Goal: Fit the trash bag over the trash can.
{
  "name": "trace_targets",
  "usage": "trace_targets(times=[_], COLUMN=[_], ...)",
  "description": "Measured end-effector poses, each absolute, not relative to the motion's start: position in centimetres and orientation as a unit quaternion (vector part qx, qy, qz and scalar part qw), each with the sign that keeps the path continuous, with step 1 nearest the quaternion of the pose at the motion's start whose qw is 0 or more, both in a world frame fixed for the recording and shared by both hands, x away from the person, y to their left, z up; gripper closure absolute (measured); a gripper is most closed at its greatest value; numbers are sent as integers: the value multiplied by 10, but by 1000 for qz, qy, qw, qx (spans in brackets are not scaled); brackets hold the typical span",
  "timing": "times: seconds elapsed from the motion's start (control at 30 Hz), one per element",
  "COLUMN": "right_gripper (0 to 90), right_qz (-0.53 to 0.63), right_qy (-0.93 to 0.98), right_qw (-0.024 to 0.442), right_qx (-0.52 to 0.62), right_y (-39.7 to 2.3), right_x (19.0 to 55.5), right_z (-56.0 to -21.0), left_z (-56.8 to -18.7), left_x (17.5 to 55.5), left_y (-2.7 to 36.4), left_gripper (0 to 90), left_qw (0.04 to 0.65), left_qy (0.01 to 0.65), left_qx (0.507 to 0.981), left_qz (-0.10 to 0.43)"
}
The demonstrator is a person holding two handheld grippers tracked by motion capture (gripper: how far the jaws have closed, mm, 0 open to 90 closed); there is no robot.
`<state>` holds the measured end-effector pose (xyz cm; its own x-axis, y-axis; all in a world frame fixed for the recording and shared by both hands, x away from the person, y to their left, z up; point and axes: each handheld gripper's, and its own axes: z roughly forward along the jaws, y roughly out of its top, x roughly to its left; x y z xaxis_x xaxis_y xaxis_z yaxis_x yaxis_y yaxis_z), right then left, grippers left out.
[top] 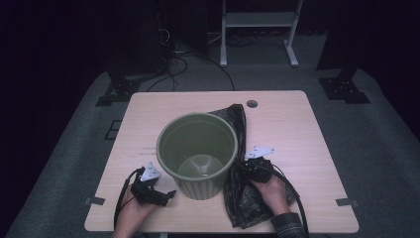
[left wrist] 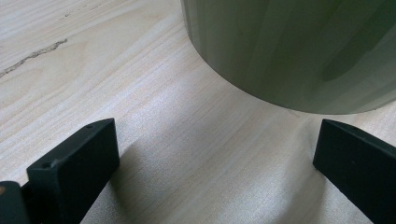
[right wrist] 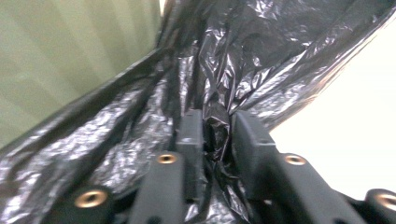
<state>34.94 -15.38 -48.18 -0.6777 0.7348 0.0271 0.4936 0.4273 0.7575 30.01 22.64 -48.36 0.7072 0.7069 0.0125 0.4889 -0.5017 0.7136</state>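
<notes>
Stood upright near the middle of the light wooden table (top: 297, 124) — a green ribbed bin (top: 198, 153), with a black plastic bag (top: 242, 198) crumpled against its right side and trailing toward the table's near edge. Pinched a fold of that bag (right wrist: 261, 51) between the closed jaws of the right gripper (right wrist: 217, 135), just beside the bin's wall (right wrist: 70, 60). Rested low on the table by the bin's left base (left wrist: 299, 51) — the left gripper (left wrist: 215, 154), jaws spread wide with bare wood between them.
</notes>
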Motion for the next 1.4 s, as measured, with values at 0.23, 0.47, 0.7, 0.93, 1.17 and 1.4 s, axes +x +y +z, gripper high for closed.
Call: trace_targets(times=[0.23,0.47,0.7,0.93,1.17,1.4], right_gripper=[892,897,898,898,898,898], right_qz=[401,421,442,456,475,496], right_qy=[836,844,846,847,847,845], right_qw=[124,84,68,51,33,30], right_qx=[353,322,292,268,235,200], right_y=[-157,-155,-158,-162,-168,-169], right_x=[349,342,334,328,319,312], right_z=[-483,-480,-465,-454,-435,-408], left_z=[-484,-484,-484,-484,-484,-483], left_x=[300,300,300,300,300,300], left_y=[226,226,226,226,226,227], left_gripper=[0,0,0,0,0,0], left_qw=[355,355,355,355,355,354], left_qy=[351,351,351,351,351,350], left_qx=[853,853,853,853,853,854], left_qz=[153,153,153,153,153,153])
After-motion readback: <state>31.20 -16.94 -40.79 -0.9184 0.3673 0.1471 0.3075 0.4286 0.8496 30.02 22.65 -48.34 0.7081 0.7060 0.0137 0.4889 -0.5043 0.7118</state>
